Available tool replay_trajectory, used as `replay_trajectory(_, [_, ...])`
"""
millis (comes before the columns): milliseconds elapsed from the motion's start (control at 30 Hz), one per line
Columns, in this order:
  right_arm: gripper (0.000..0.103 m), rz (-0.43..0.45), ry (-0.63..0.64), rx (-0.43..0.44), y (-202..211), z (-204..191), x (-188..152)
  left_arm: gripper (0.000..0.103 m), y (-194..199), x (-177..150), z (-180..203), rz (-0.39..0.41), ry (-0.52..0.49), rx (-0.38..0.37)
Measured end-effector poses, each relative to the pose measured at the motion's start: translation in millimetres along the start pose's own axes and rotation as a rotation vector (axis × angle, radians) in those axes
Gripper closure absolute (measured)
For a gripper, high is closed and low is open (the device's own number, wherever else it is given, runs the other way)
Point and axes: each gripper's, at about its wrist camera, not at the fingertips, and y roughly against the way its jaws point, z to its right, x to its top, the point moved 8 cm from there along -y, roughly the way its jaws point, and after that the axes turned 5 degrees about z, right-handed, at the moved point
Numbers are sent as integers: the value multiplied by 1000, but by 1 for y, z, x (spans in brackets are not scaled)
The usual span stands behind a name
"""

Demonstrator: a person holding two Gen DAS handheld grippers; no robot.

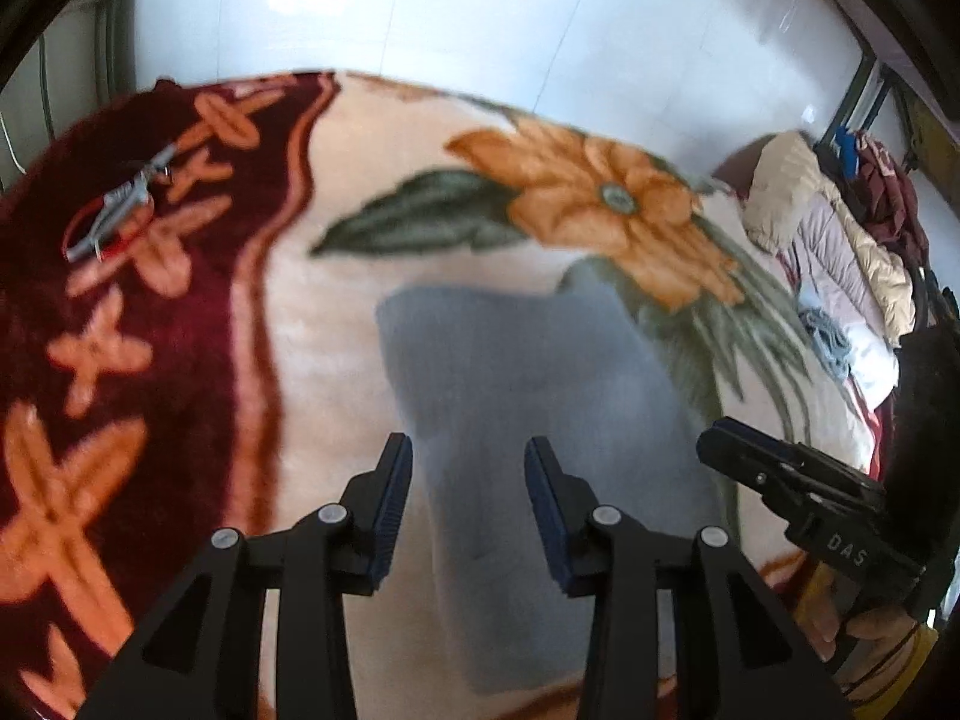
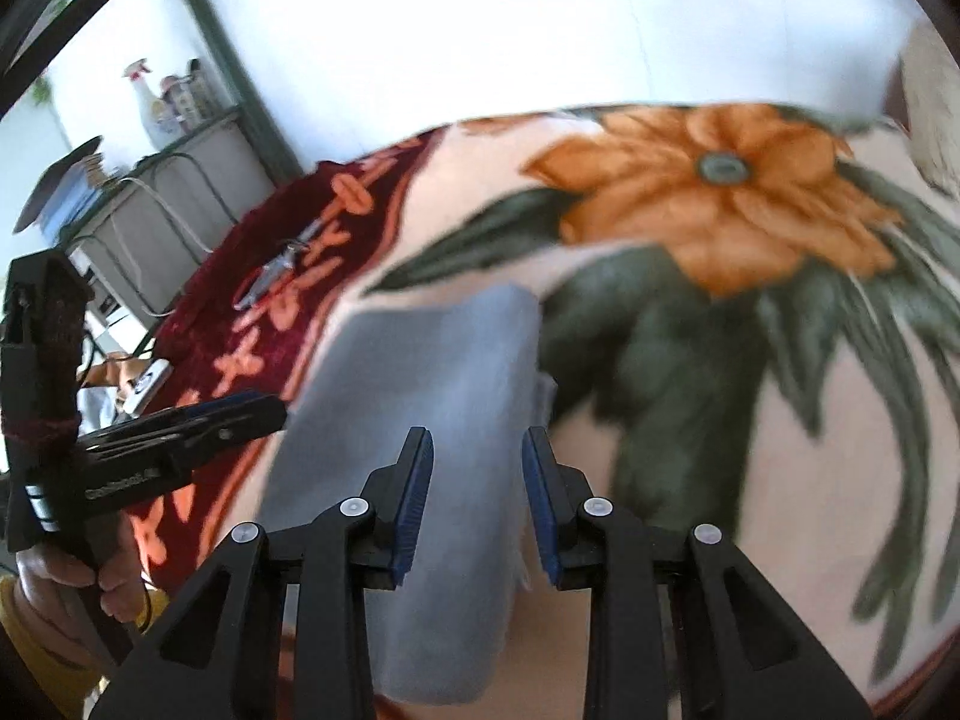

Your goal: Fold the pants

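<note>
In the left wrist view, the left tongs (image 1: 468,504) are hanging apart and empty over the grey pants (image 1: 528,396), which are lying folded flat on the flowered blanket (image 1: 336,360) — the right tongs (image 1: 729,441) are showing at the right. In the right wrist view, the right tongs (image 2: 477,504) are standing apart over the pants' (image 2: 432,396) right edge, gripping nothing — scissors (image 2: 276,273) are lying on the blanket's (image 2: 750,468) red border.

The pants (image 1: 516,396) are plain grey-blue cloth, folded into a flat, long bundle. They lie on a cream blanket (image 1: 336,324) just beside its big orange flower and green leaves
</note>
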Motion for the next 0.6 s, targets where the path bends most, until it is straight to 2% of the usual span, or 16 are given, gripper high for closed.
replay_trajectory(133, [72,-25,48,33,-18,-12,7,67,-10,11,9,14,13,-21])
replay_trajectory(233, [74,-55,81,4,-41,-9,6,73,-29,10,12,-9,16,-31])
replay_trajectory(367, [80,-116,91,-56,-69,8,-7,77,-55,5,8,-47,0,0])
replay_trajectory(467, [80,-105,67,-35,-69,14,-8,82,-67,-2,2,-66,17,-5])
replay_trajectory(600, [80,-95,56,-24,-53,10,-4,82,-56,-2,1,-52,33,-8])
